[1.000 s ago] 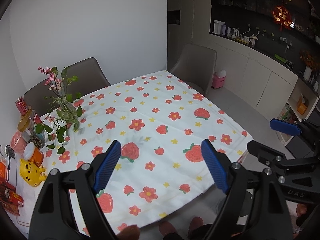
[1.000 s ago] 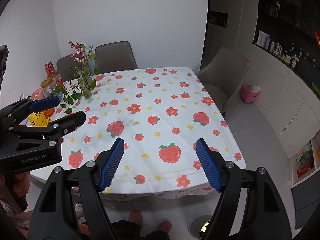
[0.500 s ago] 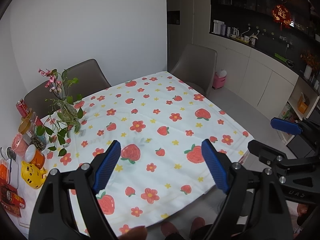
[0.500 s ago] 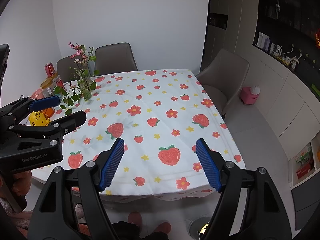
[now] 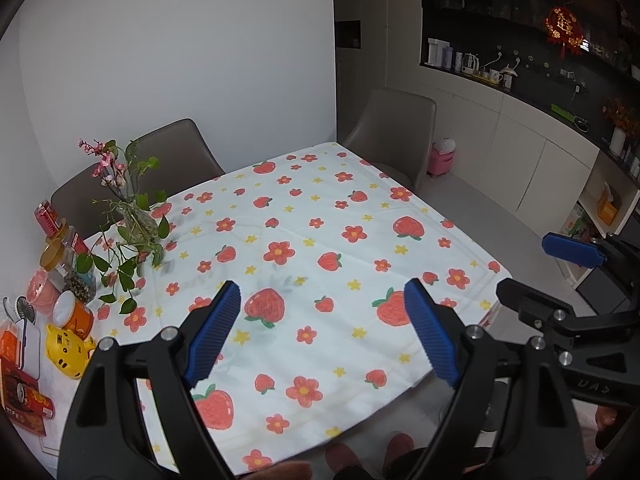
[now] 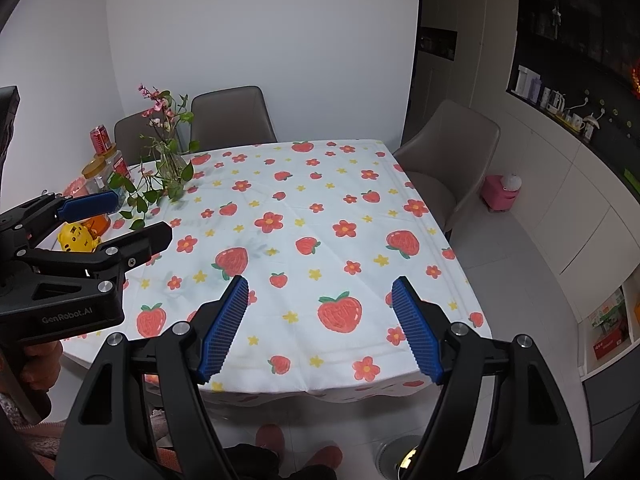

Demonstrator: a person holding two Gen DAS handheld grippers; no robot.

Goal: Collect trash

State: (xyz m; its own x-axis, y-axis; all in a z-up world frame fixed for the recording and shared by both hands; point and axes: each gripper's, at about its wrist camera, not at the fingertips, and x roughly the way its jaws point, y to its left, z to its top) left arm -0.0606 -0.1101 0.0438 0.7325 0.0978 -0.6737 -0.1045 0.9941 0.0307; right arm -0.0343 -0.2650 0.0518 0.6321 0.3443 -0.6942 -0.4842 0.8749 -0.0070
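We hold both claws above the near edge of the table (image 5: pixel 472 252), angled down at its strawberry-and-flower tablecloth (image 5: pixel 304 232). Left claw (image 5: pixel 320 320) is spread wide, nothing between its blue pads; right claw (image 6: pixel 320 312) is also spread and empty. In the right wrist view the left claw (image 6: pixel 116 220) shows at the left side, likewise apart. The task's things look to be the red wrappers (image 5: pixel 24 400) lying flat at the table's near-left corner, just left of and below the left claw, not touching it and well apart from the right claw; exact kind of litter too small to tell. Nearby cluster on the left edge: yellow cat figure (image 5: pixel 68 352), orange tin (image 5: pixel 74 314), jars (image 5: pixel 60 260), red can (image 6: pixel 101 140), glass vase with pink flowers (image 5: pixel 136 220). Middle of the table is bare cloth. Three grey chairs (image 5: pixel 400 136) stand around the far sides.
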